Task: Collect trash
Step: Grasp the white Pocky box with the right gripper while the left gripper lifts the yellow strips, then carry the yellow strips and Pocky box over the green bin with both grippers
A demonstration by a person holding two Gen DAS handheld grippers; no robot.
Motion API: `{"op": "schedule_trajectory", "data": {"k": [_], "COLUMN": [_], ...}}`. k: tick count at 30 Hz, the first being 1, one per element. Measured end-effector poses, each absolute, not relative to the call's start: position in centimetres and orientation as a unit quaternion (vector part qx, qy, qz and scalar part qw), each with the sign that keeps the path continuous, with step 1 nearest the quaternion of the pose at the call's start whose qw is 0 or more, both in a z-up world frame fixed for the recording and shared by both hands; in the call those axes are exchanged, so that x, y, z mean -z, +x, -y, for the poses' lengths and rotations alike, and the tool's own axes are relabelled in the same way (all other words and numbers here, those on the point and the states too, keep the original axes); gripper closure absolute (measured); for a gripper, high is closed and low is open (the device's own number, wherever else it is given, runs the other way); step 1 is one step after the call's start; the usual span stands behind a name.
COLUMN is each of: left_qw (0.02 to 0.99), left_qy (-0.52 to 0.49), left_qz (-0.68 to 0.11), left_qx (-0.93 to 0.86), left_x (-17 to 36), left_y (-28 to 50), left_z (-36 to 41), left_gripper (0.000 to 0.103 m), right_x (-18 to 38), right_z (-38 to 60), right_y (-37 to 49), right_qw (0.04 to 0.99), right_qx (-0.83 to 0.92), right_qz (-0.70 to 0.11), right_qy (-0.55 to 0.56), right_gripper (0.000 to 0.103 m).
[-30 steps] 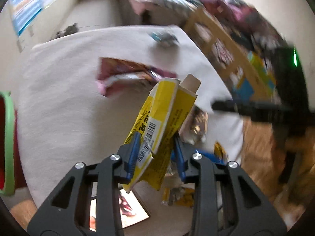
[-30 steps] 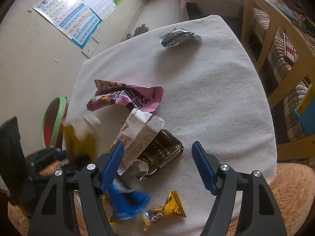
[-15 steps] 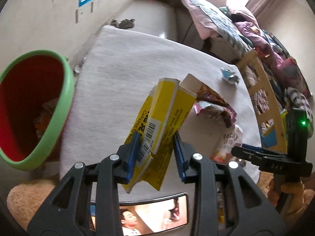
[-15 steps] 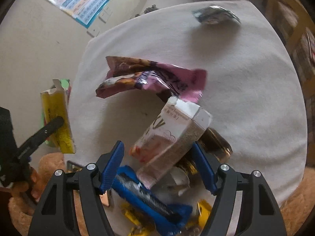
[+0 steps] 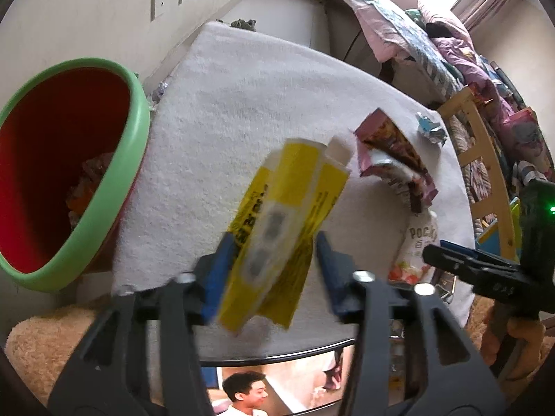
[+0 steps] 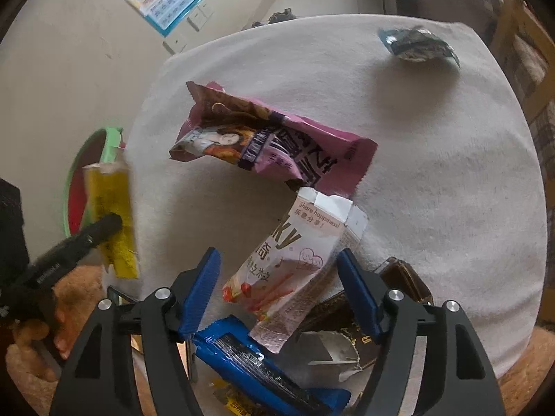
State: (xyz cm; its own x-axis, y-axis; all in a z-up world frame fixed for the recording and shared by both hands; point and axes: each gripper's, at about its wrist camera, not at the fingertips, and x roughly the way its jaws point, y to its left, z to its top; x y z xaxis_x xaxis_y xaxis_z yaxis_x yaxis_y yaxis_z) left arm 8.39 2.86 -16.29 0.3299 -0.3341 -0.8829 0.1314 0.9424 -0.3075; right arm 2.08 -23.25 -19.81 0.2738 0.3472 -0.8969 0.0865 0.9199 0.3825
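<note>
The left tool (image 5: 274, 260) has its blue pads spread apart, and the yellow carton (image 5: 281, 228) sits blurred between them: its left side is against the left pad (image 5: 222, 263), while a gap shows between it and the right pad, so whether it is truly gripped cannot be told. The carton is tilted, its torn top pointing up and right over the white-covered counter (image 5: 242, 86). To the left, beside the counter's edge, stands the red bin with a green rim (image 5: 114, 159), with some trash in its bottom. The right tool (image 6: 277, 280) is open, its pads on either side of the pink-and-white Pocky box (image 6: 295, 263), which leans at an angle, not pinched. Just behind the box lies the purple snack bag (image 6: 274, 138); a blue wrapper (image 6: 256, 364) lies below it and a crumpled blue-silver wrapper (image 6: 416, 45) far across the counter.
</note>
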Motion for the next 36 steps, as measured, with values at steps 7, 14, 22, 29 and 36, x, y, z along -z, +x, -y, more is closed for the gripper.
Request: {"op": "schedule_trajectory", "data": {"k": [7, 14, 22, 29, 36], "left_qw": [0.807, 0.811, 0.799, 0.814, 0.833], "left_qy": [-0.075, -0.045, -0.028, -0.06, -0.099], "left_qz": [-0.567, -0.562, -0.578, -0.559, -0.526], "left_qx": [0.147, 0.157, 0.164, 0.147, 0.138], "left_x": [16.8, 16.3, 17.3, 15.7, 12.9], "left_y": [8.8, 9.2, 9.2, 8.5, 7.7], "left_z": [-2.0, -1.0, -0.6, -2.4, -3.7], "left_gripper": [0.045, 0.041, 0.066, 0.067, 0.067], "right_x": [19.8, 19.9, 19.0, 18.6, 18.6], "right_z": [25.0, 23.8, 22.5, 22.9, 22.6], "right_y": [1.3, 1.6, 1.1, 0.5, 1.6], "right_qw": [0.766, 0.762, 0.768, 0.77, 0.778], "right_qx": [-0.082, -0.086, -0.114, -0.111, -0.083], "right_qz": [-0.596, -0.604, -0.594, -0.587, -0.584], "right_qy": [0.227, 0.218, 0.21, 0.224, 0.218], "right_gripper": [0.039, 0.036, 0.099, 0.089, 0.033]}}
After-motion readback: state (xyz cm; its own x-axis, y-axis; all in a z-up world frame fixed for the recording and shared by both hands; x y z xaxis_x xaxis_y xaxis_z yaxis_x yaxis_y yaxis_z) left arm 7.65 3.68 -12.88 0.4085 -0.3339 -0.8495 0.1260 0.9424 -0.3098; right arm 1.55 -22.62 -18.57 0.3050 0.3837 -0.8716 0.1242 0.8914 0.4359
